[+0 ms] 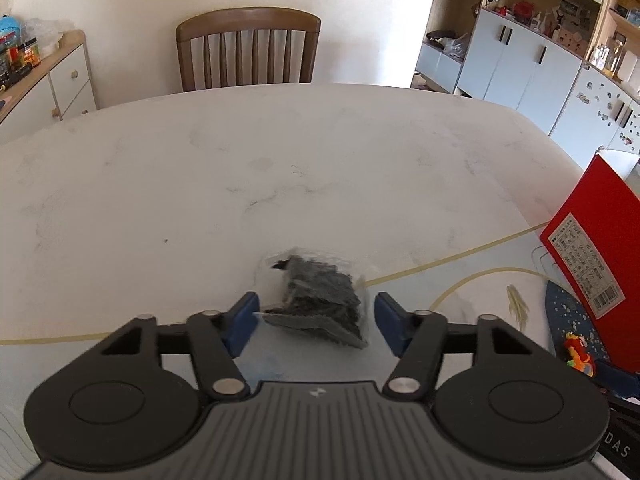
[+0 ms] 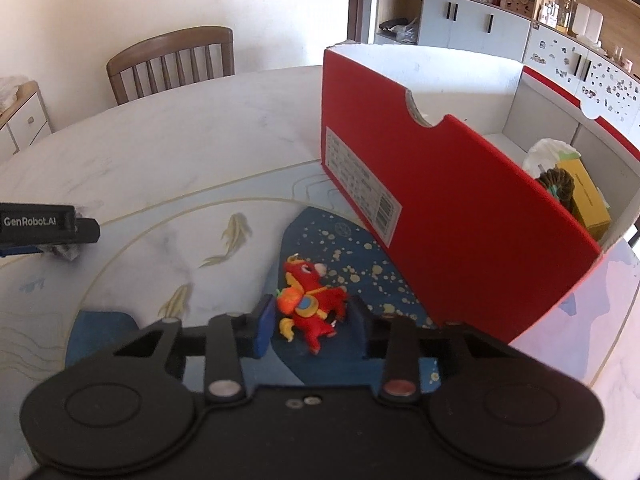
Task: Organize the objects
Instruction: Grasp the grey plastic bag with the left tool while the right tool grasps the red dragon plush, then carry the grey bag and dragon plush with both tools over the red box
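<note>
A clear plastic bag of dark grey pieces (image 1: 318, 298) lies on the table between the fingers of my open left gripper (image 1: 316, 320); the pads stand on either side, not closed on it. A small red plush horse (image 2: 310, 304) lies on the blue patch of the mat between the fingers of my open right gripper (image 2: 310, 322); it also shows in the left wrist view (image 1: 578, 354). A red open box (image 2: 440, 200) stands just right of the horse and holds a yellow box (image 2: 586, 200) and white plastic (image 2: 546, 154). The left gripper shows at the right wrist view's left edge (image 2: 48, 226).
The white marble table (image 1: 240, 168) carries a pale mat with fish drawings (image 2: 232, 236). A wooden chair (image 1: 248, 52) stands at the far edge. A sideboard (image 1: 48, 80) is at the left and cabinets (image 1: 520, 64) at the right.
</note>
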Tool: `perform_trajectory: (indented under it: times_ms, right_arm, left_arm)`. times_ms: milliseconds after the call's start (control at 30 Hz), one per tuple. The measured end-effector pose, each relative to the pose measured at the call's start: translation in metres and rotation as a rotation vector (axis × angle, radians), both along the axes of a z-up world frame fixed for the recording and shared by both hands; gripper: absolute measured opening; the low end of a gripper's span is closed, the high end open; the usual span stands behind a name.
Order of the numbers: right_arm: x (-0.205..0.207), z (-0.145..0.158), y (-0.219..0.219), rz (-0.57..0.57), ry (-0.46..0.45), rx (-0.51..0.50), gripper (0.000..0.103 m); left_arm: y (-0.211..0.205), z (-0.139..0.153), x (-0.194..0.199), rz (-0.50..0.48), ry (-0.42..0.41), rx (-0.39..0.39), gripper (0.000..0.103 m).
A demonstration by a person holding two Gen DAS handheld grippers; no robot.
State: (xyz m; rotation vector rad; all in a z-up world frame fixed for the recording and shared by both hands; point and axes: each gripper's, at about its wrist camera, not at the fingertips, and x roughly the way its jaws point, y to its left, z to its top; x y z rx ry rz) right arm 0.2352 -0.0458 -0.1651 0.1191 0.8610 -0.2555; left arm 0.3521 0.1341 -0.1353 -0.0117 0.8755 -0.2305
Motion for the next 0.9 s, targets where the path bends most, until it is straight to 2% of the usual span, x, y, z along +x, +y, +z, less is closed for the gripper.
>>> perform_trajectory:
  times_ms: [100, 133, 500, 900]
  right_arm:
    - [0.0, 0.001, 0.0, 0.011, 0.008, -0.001, 0.037]
    - [-0.001, 0.001, -0.001, 0.015, 0.012, 0.0, 0.036]
    - [-0.018, 0.01, -0.011, 0.101, 0.024, 0.05, 0.036]
    - [-0.049, 0.063, -0.037, 0.233, -0.03, 0.143, 0.036]
  left_arm:
    - [-0.001, 0.002, 0.0, -0.012, 0.002, 0.001, 0.05]
    - [-0.002, 0.002, -0.001, -0.017, 0.001, 0.008, 0.043]
    - [-0.018, 0.022, -0.032, -0.071, -0.004, 0.056, 0.04]
    - [-0.051, 0.069, -0.082, -0.124, 0.012, 0.06, 0.04]
